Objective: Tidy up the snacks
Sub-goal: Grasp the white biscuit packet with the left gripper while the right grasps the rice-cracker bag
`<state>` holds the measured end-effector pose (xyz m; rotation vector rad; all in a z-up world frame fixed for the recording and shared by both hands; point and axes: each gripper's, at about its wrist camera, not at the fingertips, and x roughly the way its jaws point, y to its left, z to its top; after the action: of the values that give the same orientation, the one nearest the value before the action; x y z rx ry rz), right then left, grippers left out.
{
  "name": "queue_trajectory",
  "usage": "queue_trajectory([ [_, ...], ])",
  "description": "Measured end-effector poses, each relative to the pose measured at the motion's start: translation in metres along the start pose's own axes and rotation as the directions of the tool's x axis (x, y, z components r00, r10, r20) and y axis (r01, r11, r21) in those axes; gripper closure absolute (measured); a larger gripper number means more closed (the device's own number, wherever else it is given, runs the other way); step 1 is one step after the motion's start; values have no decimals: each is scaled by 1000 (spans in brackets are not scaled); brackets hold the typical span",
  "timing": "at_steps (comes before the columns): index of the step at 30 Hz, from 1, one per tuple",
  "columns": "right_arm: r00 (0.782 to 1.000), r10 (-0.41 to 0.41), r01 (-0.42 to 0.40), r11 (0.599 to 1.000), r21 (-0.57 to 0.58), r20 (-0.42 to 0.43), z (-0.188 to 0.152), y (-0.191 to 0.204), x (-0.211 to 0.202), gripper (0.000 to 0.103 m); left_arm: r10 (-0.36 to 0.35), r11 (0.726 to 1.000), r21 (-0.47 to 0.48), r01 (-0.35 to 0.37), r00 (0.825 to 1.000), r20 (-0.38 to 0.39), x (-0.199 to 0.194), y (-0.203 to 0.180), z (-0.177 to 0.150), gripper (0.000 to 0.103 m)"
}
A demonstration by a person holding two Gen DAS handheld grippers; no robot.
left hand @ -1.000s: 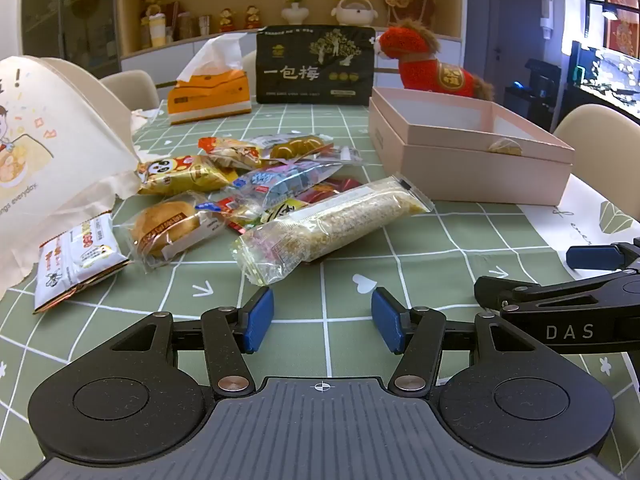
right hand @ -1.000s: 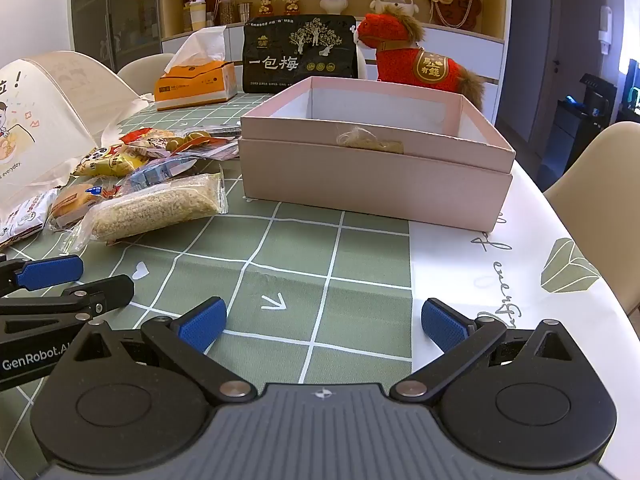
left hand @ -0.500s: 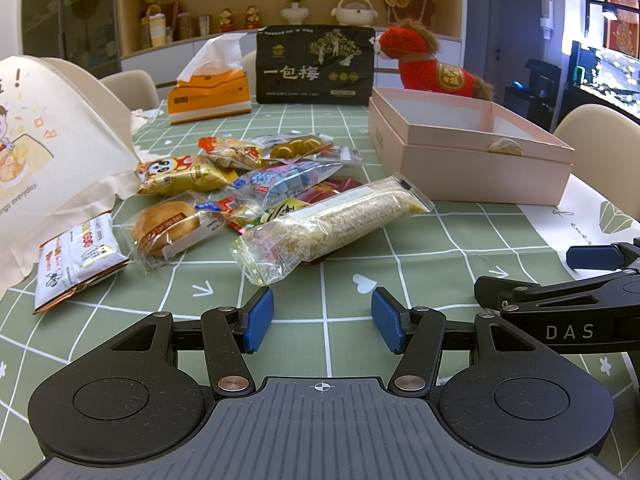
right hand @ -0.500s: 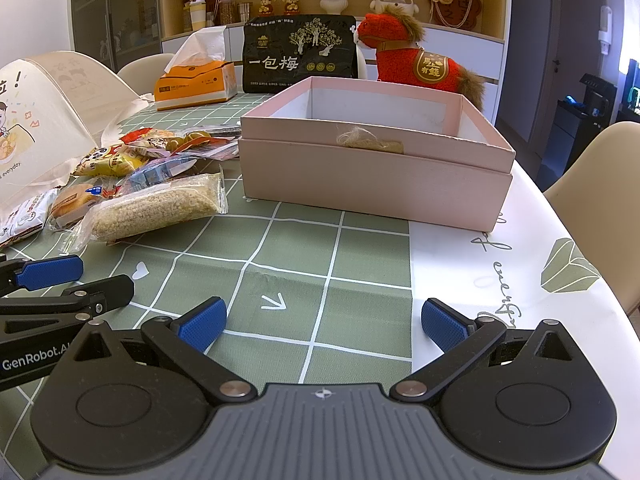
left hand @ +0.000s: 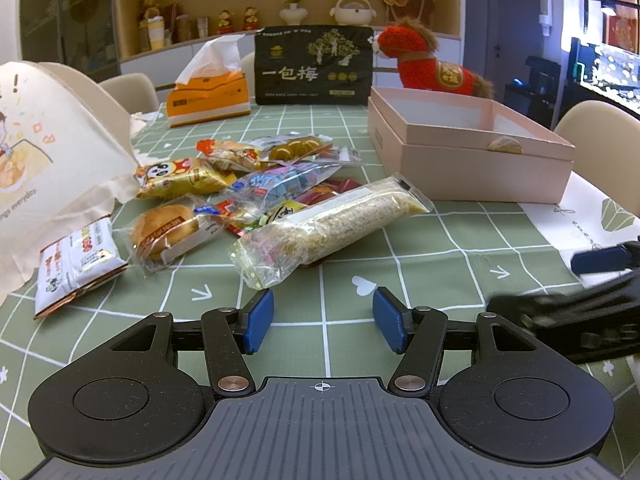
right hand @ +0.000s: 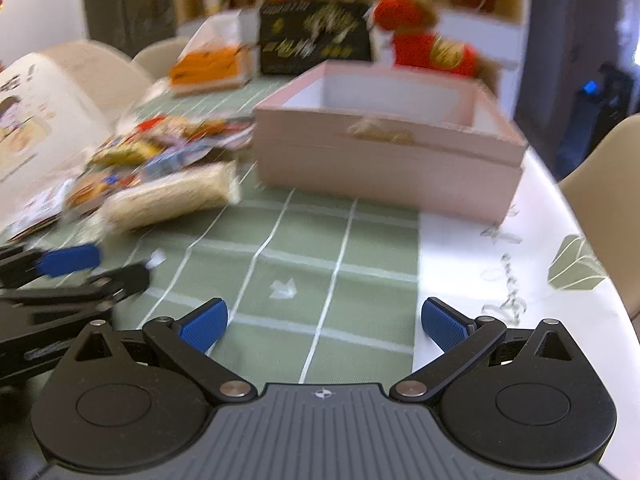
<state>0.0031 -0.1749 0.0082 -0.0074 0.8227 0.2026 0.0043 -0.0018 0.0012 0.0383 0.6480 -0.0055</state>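
Several wrapped snacks lie in a heap on the green checked tablecloth: a long clear pack of rice crisps, a wrapped bun, a white and red packet and a yellow bag. An open pink box stands to the right with one snack inside. My left gripper is open and empty, just in front of the rice crisp pack. My right gripper is open and empty, in front of the pink box. The right wrist view is blurred.
A cream tote bag lies at the left. An orange tissue box, a black snack bag and a red plush horse stand at the back. Cream chairs stand around the table.
My right gripper has started moving: its view is now blurred and shifted, and it looks blurred in the left wrist view. My left gripper has not moved.
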Motion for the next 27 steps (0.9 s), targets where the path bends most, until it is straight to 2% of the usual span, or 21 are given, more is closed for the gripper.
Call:
queue_trajectory([
  [3,995,24,-30,998,-62,-94,4,-1,-3,0,8,999,-48,-10,999,-36,-10,8,3,44],
  [5,994,32,-38,997,-65,-103,3,-3,-4,0,-13,996,-93,11,1000,-17,-25,23,14,43],
  [7,996,19,-24,998,-54,-92,1,-3,-6,0,3,995,-101,0,1000,26,-34,42,29,42],
  [9,995,-22,18,999,-46,-94,-2,2,-7,0,57,987,-150,-49,997,48,-34,77,46,42],
  [10,994,-32,27,998,-49,-102,-2,4,-7,0,109,978,-182,-102,994,32,-28,95,53,42],
  [12,993,-24,16,998,-68,-117,1,8,-6,0,231,941,-247,-233,972,-36,-13,131,60,43],
  [13,991,-16,6,997,-77,-135,4,9,-5,0,295,904,-290,-313,950,-105,-3,152,61,45],
  [14,988,-8,-4,997,-76,-154,8,11,-4,0,342,853,-349,-388,921,-187,7,175,61,45],
  [15,988,4,-15,998,-64,-157,13,14,-4,4,346,814,-404,-417,907,-239,13,193,58,46],
  [17,992,27,-31,999,-31,-120,25,22,-7,6,288,768,-510,-388,920,-265,21,219,53,46],
  [18,995,27,-29,999,-17,-93,33,29,-8,6,268,764,-527,-372,926,-265,23,224,52,46],
  [19,997,27,-28,1000,-6,-72,41,37,-8,6,255,773,-521,-361,930,-265,27,225,52,45],
  [23,999,10,-6,995,100,-41,83,65,13,6,224,850,-427,-308,945,-237,39,213,59,45],
  [25,998,17,-8,986,164,-54,100,75,36,6,205,872,-399,-284,952,-229,45,205,64,42],
  [27,997,-19,30,989,147,-75,107,86,58,7,191,891,-370,-263,956,-221,48,200,67,41],
])
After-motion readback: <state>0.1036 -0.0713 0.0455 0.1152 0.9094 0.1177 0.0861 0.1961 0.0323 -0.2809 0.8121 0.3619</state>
